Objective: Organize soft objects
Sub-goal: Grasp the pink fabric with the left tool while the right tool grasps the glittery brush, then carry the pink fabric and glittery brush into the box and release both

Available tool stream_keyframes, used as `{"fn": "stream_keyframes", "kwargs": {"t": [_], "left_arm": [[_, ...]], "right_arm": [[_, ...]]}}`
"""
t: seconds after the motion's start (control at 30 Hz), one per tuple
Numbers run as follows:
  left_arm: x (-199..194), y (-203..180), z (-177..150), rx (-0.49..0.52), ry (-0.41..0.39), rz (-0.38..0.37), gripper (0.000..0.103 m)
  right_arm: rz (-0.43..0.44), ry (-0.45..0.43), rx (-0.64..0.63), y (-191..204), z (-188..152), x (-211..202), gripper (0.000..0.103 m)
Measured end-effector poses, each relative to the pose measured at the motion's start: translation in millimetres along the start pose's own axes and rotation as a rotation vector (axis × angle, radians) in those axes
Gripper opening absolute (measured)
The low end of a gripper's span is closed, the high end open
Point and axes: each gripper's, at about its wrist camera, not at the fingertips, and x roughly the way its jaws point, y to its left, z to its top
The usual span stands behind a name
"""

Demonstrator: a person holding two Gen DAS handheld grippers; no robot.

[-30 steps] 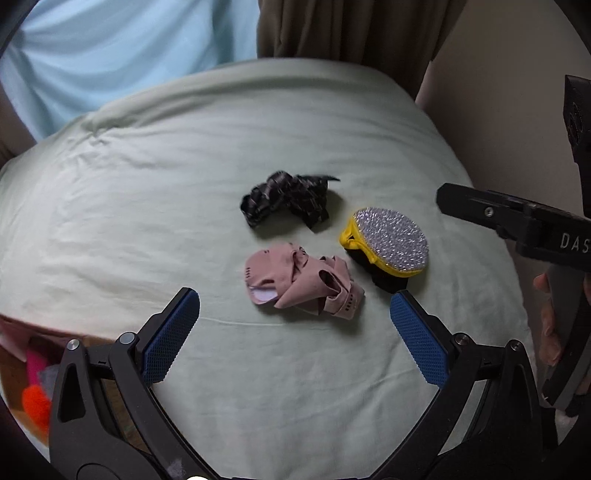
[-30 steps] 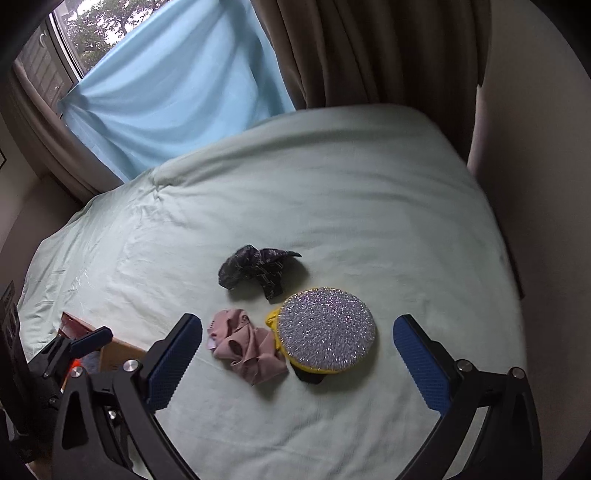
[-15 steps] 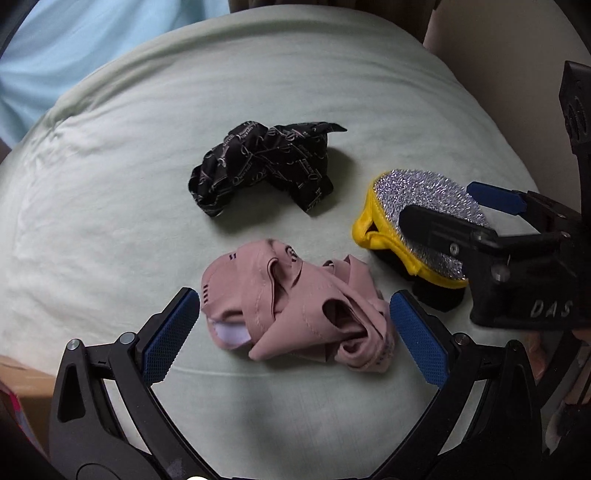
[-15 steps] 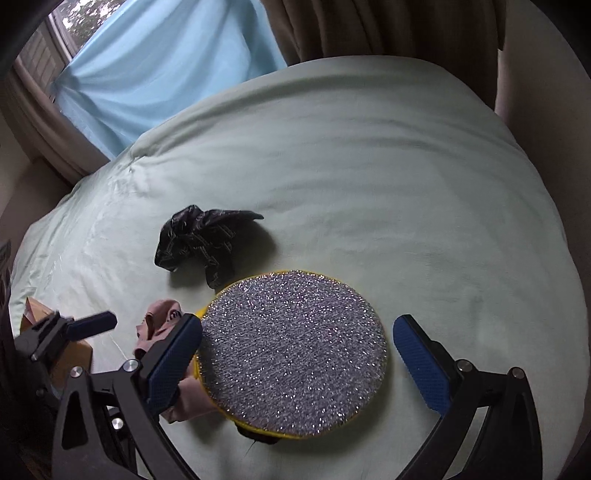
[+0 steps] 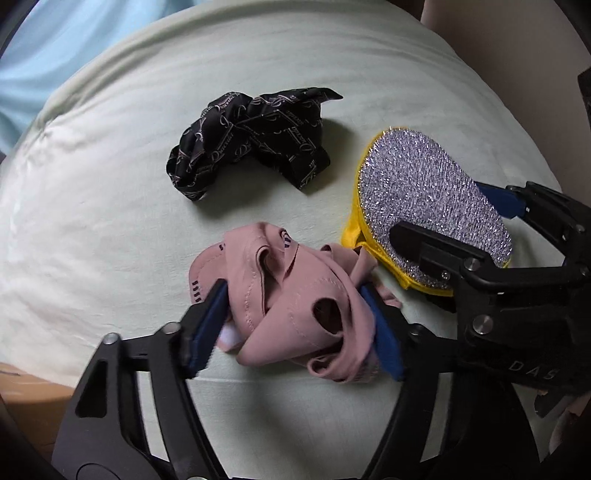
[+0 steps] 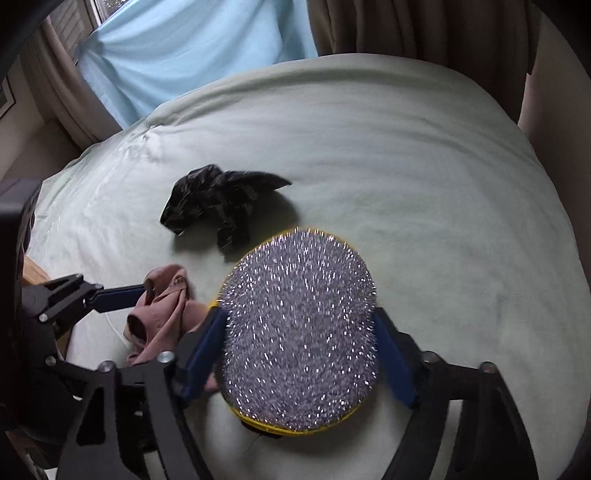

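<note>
A crumpled pink garment [image 5: 291,299] lies on the pale green bed cover [image 5: 110,221]. My left gripper [image 5: 295,325] is shut on it, blue pads pressing both sides; it also shows in the right wrist view [image 6: 162,314]. A round silver-glitter pad with a yellow rim [image 6: 299,336] lies just right of it. My right gripper [image 6: 299,354] is closed against its two sides. The pad also shows in the left wrist view [image 5: 428,199], with the right gripper across it. A black patterned cloth [image 5: 251,136] lies apart, farther back; it also shows in the right wrist view [image 6: 221,203].
A light blue curtain [image 6: 184,55] and brown drapes [image 6: 424,29] hang behind the bed. A wall [image 5: 517,55] runs along the bed's right side. A brown cardboard box edge [image 5: 26,402] sits at the lower left beside the bed.
Both grippers moved down and forward onto the bed. The left jaws closed around the pink garment. The right jaws closed around the glitter pad.
</note>
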Motion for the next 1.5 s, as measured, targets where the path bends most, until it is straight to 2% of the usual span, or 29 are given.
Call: {"fn": "stream_keyframes", "kwargs": {"t": [0.07,0.2,0.5,0.77,0.93,1.13,1.33,1.5], "left_arm": [[-6.8,0.3,0.7,0.007,-0.001,-0.006,0.047],[-14.9,5.5,2.0,0.003,0.000,-0.028,0.035],[-56.3,17.4,-1.7,-0.077,-0.031,-0.018,0.035],[-140.9,26.7,0.4,-0.103,-0.131,-0.022,0.035],[-201.2,37.2,-2.6,-0.124,-0.195,-0.032,0.035],[-277.4,59.6,-22.0,-0.145,-0.263,-0.028,0.035],[-348.1,105.7,-56.0,-0.208,-0.299,-0.019,0.035],[-388.0,158.7,-88.0,-0.245,-0.298,-0.014,0.035]], "right_arm": [[-0.004,-0.012,-0.005,5.0,-2.3,-2.9,0.061],[-0.016,-0.061,-0.010,6.4,-3.1,-19.0,0.056],[-0.021,-0.112,0.064,-6.6,2.7,-58.7,0.055],[-0.043,-0.167,0.085,18.0,19.7,-115.0,0.055],[-0.037,-0.195,0.079,45.1,22.7,-160.1,0.055],[-0.019,-0.226,0.089,92.9,27.1,-218.3,0.055],[0.003,-0.209,0.091,155.3,34.0,-260.6,0.055],[0.047,-0.206,0.123,211.6,37.3,-283.7,0.055]]}}
